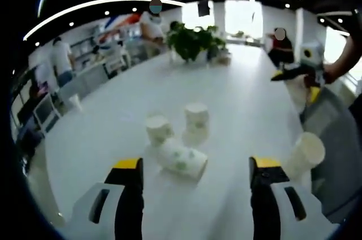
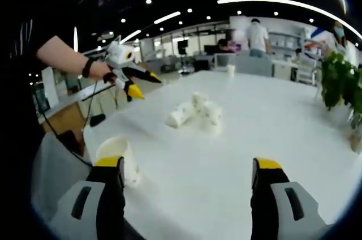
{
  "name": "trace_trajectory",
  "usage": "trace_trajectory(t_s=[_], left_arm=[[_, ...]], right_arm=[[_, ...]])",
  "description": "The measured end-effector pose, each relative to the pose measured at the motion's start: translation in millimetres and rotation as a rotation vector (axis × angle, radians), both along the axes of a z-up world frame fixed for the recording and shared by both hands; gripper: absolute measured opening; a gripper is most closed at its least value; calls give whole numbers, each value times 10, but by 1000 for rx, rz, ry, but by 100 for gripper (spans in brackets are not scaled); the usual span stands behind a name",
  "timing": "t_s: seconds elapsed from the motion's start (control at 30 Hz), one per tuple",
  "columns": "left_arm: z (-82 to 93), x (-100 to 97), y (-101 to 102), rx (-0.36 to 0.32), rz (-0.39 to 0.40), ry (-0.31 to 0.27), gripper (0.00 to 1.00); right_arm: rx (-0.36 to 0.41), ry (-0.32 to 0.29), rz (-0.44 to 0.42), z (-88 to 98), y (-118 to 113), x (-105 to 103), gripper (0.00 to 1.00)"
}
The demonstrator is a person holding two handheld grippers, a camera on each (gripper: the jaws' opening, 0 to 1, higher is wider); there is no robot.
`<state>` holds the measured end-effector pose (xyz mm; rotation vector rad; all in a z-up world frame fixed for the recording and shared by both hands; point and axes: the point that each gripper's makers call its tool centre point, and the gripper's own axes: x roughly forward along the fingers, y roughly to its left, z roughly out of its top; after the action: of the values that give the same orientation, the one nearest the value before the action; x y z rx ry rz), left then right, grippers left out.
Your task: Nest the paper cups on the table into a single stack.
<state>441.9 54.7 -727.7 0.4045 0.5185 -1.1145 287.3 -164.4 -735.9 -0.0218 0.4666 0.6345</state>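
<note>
— Can we read any print on the paper cups [image 1: 182, 138]?
— No, only blurred green marks. They cluster mid-tabletop [image 1: 243, 98]; our left claw [image 1: 195, 173] and right claw [image 2: 186, 173] gape wide, holding nothing.

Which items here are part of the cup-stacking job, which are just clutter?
Job:
- upright cup
- second upright cup
- cup lying on its side
- cup near the table edge
- left gripper, right gripper, both open

Clutter:
- potted plant
- far lone cup
</note>
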Motion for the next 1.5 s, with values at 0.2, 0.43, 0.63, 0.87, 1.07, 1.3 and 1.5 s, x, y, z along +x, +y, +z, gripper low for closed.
trace_trajectory(t_s=[0.2,0.43,0.63,0.87,1.07,1.3,1.5], left_arm=[[-32,79,-35,21,-17,-2,76],[-60,157,-80,44,-54,-12,77],[-124,202,-126,74,-83,4,75],[-120,262,-147,96,-118,-2,73],[-190,337,-97,132,-135,-12,74],[-280,425,-66,156,-149,3,73],[-301,485,-101,167,-161,11,73]], right_arm=[[24,4,-22,-1,-25,12,91],[30,6,-28,5,-33,30,91],[31,3,-32,12,-61,24,90],[31,16,-33,-46,-76,23,90],[38,20,-35,-59,-52,31,90],[45,33,-42,-103,-52,30,89],[44,39,-45,-124,-71,34,89]])
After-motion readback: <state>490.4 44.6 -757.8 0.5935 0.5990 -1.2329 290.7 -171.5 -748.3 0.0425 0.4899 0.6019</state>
